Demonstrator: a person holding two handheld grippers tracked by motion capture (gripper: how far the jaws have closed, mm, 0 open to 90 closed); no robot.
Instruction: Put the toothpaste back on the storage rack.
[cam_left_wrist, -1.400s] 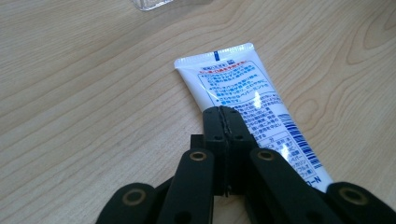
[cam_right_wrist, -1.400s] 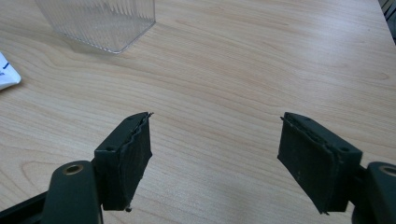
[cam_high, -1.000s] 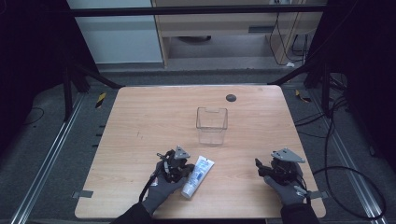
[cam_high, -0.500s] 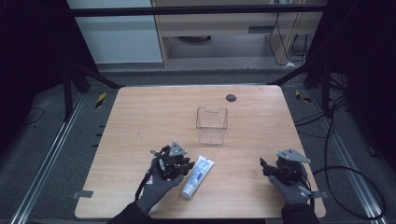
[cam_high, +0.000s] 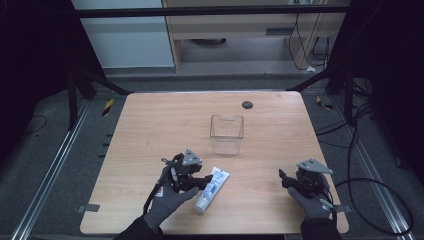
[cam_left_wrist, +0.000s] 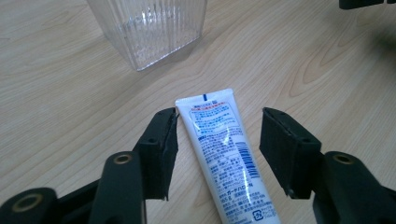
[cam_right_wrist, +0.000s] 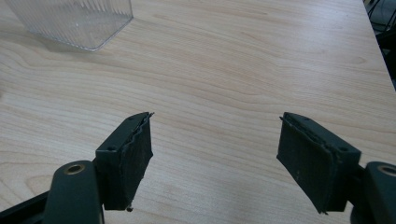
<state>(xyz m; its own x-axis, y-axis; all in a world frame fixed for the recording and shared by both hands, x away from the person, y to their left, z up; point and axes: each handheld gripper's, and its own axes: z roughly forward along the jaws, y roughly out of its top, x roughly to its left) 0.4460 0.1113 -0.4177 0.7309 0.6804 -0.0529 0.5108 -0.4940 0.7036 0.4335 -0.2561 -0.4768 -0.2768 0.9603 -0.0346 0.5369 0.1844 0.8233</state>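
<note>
Desk, near edge, left of centre: white tube (cam_high: 210, 182) lying flat on the wood. Long axis runs at a slant, crimped flat end pointing away toward the clear ribbed container (cam_high: 227, 134) at mid-desk, cap end toward the near edge. Printed label faces up.

Left gripper (cam_high: 204, 179) sits just beside the tube on its left, low over the desk. In the left gripper view the tube (cam_left_wrist: 223, 149) lies straight up the gap between the two black jaws, long axis in line with the jaws' reach, flat end just past the tips. Jaws have just been opening and now stand wide, released. Left pad looks close against the tube's edge, maybe brushing it; right pad clearly apart from it, bare wood between. No pinch on the tube; it rests on the desk by its own weight.

Right gripper (cam_high: 282, 180) near the near right corner, well apart from the tube. Its jaws (cam_right_wrist: 215, 154) spread wide over bare wood, nothing between them, touching nothing. A corner of the container (cam_right_wrist: 74, 21) shows at upper left in that view.

Judgement: left hand is much the nearer to the tube. Any re-grasp would turn on that alignment, since the jaws already straddle the tube across its narrow width. The container lies beyond the tube's flat end, near but not touching.

Small dark disc (cam_high: 247, 104) toward the far edge, untouched.
</note>
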